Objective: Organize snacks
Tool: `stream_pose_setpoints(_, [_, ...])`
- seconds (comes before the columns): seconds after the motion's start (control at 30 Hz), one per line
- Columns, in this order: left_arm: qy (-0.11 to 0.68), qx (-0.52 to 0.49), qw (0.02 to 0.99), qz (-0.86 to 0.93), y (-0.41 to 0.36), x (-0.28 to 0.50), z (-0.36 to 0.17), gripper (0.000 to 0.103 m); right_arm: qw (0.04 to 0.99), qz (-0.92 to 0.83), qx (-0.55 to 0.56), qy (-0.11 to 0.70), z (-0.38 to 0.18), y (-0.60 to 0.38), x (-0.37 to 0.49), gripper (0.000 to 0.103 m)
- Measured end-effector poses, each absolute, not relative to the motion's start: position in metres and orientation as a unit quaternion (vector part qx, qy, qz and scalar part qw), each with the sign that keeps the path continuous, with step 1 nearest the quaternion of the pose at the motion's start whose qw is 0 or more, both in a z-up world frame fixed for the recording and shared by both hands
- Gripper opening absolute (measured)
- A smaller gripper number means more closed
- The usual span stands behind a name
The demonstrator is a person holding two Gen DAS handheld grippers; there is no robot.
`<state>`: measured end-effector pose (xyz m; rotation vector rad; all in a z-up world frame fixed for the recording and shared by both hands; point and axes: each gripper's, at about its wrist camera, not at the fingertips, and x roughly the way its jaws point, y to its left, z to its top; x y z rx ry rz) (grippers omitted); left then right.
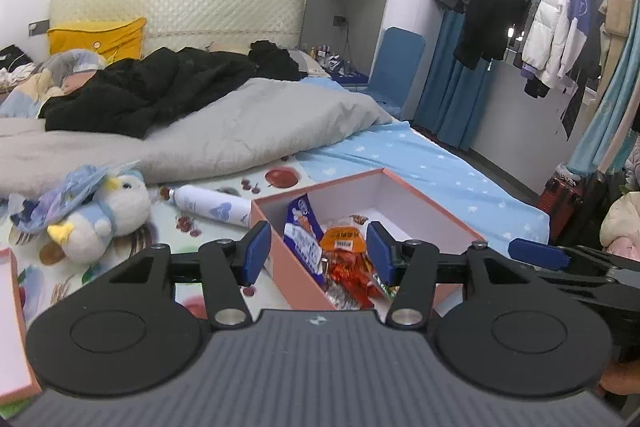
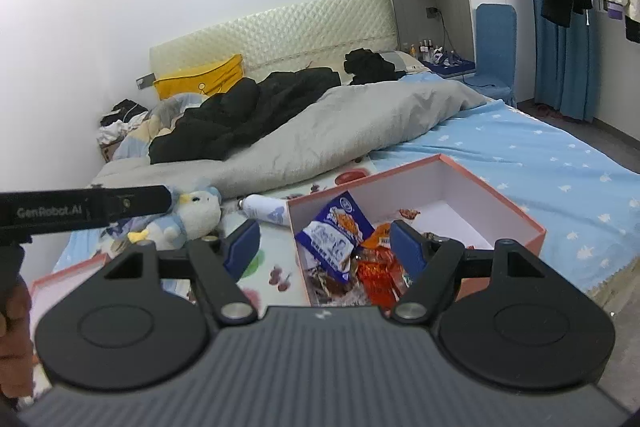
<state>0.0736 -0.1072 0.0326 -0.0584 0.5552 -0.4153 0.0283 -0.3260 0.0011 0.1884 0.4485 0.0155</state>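
A pink box [image 1: 436,205] [image 2: 516,205] with a white inside lies open on the bed. Snack packets fill its near end: a blue and white packet [image 1: 302,235] [image 2: 334,233], an orange packet [image 1: 342,239] and red wrapped sweets [image 1: 348,277] [image 2: 378,275]. My left gripper [image 1: 318,251] is open and empty, held just above the box's near end. My right gripper [image 2: 326,247] is open and empty, also above the box's near left corner. The right gripper's blue fingertips [image 1: 538,253] show at the right of the left wrist view; the left gripper's black body [image 2: 84,207] shows at the left of the right wrist view.
The box lid [image 1: 12,327] [image 2: 60,283] lies at the near left. A plush penguin [image 1: 106,213] [image 2: 188,215] and a white bottle [image 1: 212,205] [image 2: 266,207] lie left of the box. A grey duvet [image 1: 240,131] and black clothes [image 1: 152,87] cover the far bed. Hanging coats [image 1: 520,7] are at right.
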Motion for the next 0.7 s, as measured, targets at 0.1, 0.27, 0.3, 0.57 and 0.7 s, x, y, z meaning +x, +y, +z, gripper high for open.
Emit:
stream_pose_setpoints(0.1, [0.276, -0.032, 0.939, -0.201, -0.103, 0.062, 0.029, 0.059, 0.972, 0.002, 0.082, 0.222, 0.0, -0.322, 0.021, 0.074])
stream_pose_setpoints(0.27, [0.279, -0.031, 0.939, -0.197, -0.1, 0.055, 0.027, 0.059, 0.973, -0.001, 0.086, 0.214, 0.004, -0.324, 0.015, 0.074])
stream_pose_setpoints(0.3, [0.278, -0.032, 0.94, -0.195, -0.098, 0.053, 0.027, 0.059, 0.974, -0.002, 0.086, 0.211, 0.005, -0.325, 0.013, 0.074])
stream_pose_setpoints(0.57, [0.283, -0.038, 0.939, -0.193, -0.091, 0.049, 0.026, 0.059, 0.974, 0.002, 0.08, 0.211, 0.005, -0.323, 0.008, 0.074])
stream_pose_setpoints(0.7, [0.285, -0.038, 0.938, -0.193, -0.091, 0.048, 0.026, 0.059, 0.972, 0.008, 0.08, 0.22, 0.002, -0.321, 0.008, 0.074])
